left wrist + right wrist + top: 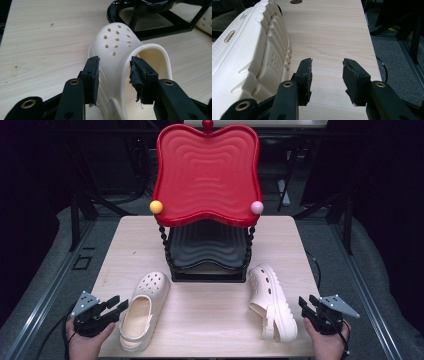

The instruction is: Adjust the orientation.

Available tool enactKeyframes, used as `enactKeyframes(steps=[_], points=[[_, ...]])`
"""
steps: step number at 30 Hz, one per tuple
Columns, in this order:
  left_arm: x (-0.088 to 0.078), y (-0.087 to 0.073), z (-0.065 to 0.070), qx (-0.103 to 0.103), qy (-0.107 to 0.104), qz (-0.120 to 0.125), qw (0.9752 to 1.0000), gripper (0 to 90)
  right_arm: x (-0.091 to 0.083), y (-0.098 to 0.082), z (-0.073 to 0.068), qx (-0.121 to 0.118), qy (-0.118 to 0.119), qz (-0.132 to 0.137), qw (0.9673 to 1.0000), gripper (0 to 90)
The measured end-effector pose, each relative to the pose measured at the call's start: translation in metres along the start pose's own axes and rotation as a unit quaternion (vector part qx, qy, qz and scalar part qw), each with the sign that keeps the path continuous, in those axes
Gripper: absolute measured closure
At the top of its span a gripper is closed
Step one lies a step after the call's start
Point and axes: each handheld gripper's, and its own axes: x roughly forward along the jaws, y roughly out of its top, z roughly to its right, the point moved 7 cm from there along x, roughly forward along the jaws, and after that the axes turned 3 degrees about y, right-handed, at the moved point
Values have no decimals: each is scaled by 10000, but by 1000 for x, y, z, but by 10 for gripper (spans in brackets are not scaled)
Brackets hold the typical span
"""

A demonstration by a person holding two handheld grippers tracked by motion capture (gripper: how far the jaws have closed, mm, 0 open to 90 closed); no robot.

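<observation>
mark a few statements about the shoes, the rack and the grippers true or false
1. The left clog stands upright on its sole. True.
2. The right clog also stands on its sole. False: it lies on its side.
3. The left gripper has the left clog's side wall between its open jaws. True.
4. The right gripper is clamped on the right clog. False: its jaws are open over bare table, the clog beside them.
5. A clog sits on the red tray. False: both clogs are on the table.
</observation>
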Motion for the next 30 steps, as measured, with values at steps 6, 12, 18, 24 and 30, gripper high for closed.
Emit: enactKeyframes(steps=[6,12,18,24,30], points=[[7,-4,9,112,-78,-204,9997,645,-1,0,2,77,15,24,10000,585],[17,-10,9,216,41,-380,9990,692,-2,0,3,159,34,32,9999,580],[28,-7,10,297,225,-420,9984,706,-2,-1,3,175,60,26,9998,573],[30,-5,10,346,497,-441,9972,753,-2,-3,3,211,83,-16,9997,571],[26,-4,12,173,601,-480,9969,795,-4,-2,4,239,76,74,9997,570]])
